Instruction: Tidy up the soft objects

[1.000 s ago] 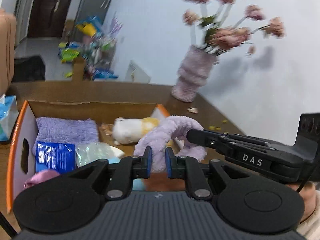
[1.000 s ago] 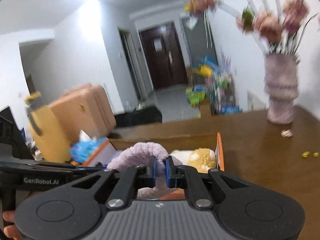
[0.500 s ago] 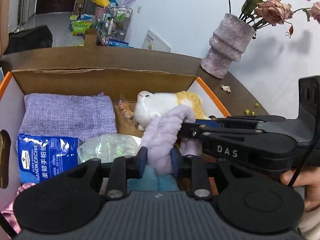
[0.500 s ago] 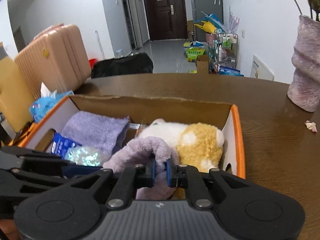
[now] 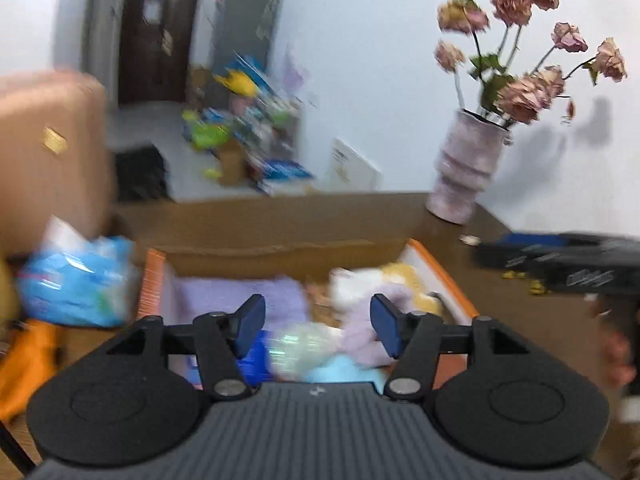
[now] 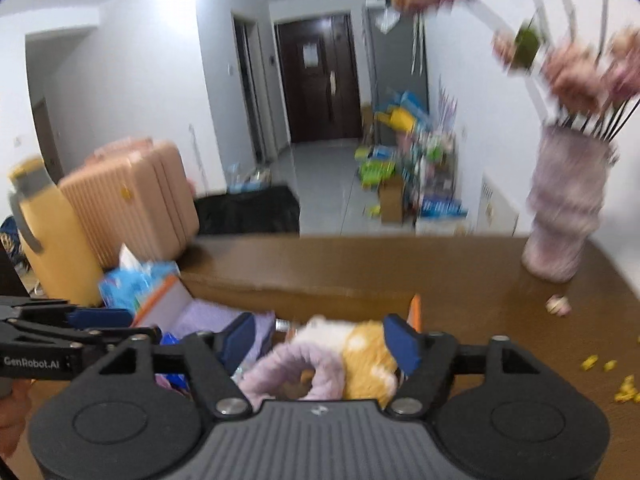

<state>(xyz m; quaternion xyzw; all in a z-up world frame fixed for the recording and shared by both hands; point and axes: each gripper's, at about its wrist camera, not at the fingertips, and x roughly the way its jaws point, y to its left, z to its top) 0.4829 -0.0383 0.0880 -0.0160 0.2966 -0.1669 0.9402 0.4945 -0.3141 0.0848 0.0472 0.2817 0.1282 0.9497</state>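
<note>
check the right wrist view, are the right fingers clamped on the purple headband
No: the right gripper fingers stand wide apart, and the purple headband lies loose in the box beside the plush toy.

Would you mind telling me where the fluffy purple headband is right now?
In the right wrist view the purple headband lies in the cardboard box, low centre, against the left side of the white-and-yellow plush toy; neither tool holds it.

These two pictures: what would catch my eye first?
Probably the open cardboard box on the brown table, stuffed with soft things: a fuzzy lilac band lying against a white-and-yellow plush. Next, the vase of faded pink flowers at the wall to the right. Both grippers, left and right, stand open over the box.
</note>
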